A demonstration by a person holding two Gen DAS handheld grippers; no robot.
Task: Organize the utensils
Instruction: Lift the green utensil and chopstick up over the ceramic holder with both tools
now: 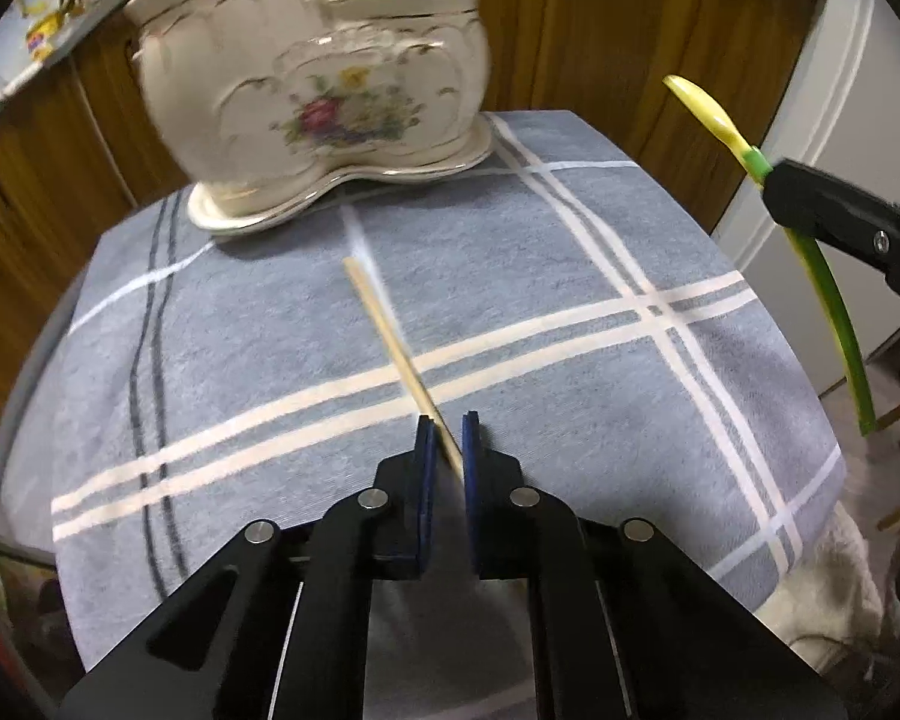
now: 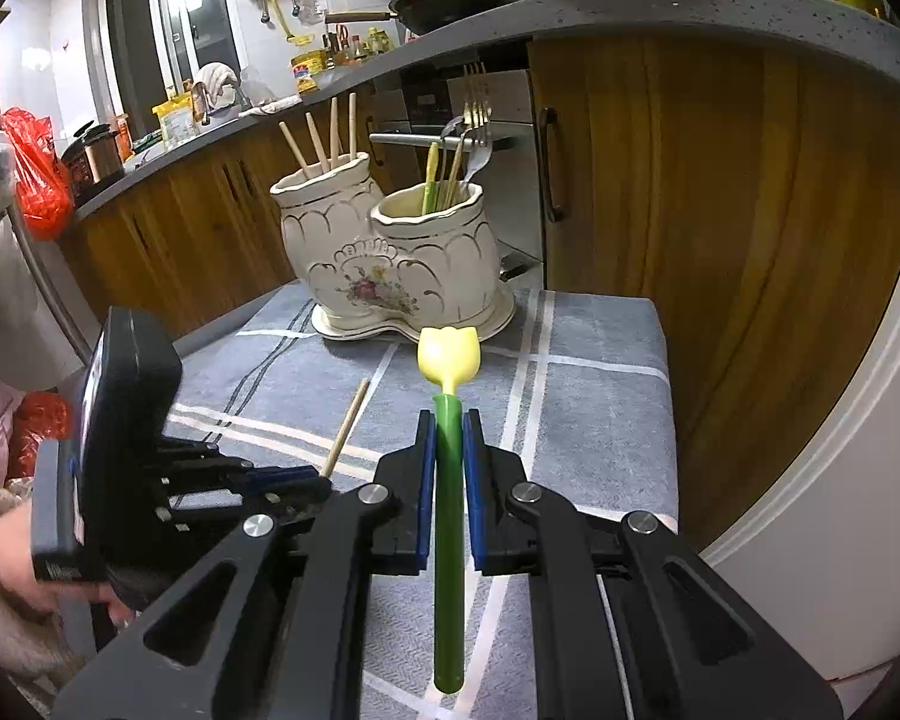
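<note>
A cream floral double-pot utensil holder (image 1: 318, 96) (image 2: 384, 258) stands at the far edge of a blue plaid cloth (image 1: 510, 312). Its left pot holds several wooden chopsticks (image 2: 324, 132), its right pot forks and spoons (image 2: 468, 138). My left gripper (image 1: 447, 441) (image 2: 306, 477) is shut on one wooden chopstick (image 1: 390, 336) (image 2: 347, 423), whose far end points toward the holder. My right gripper (image 2: 448, 429) (image 1: 834, 216) is shut on a green-handled spoon with a yellow tulip-shaped head (image 2: 448, 354) (image 1: 714, 117), held above the cloth to the right of the left gripper.
Wooden cabinet doors (image 2: 690, 180) and a grey countertop (image 2: 570, 6) with pans stand behind the table. A white appliance (image 2: 858, 420) flanks the right side. Red bags (image 2: 36, 180) sit at the left. The cloth's right edge (image 2: 660, 396) drops off.
</note>
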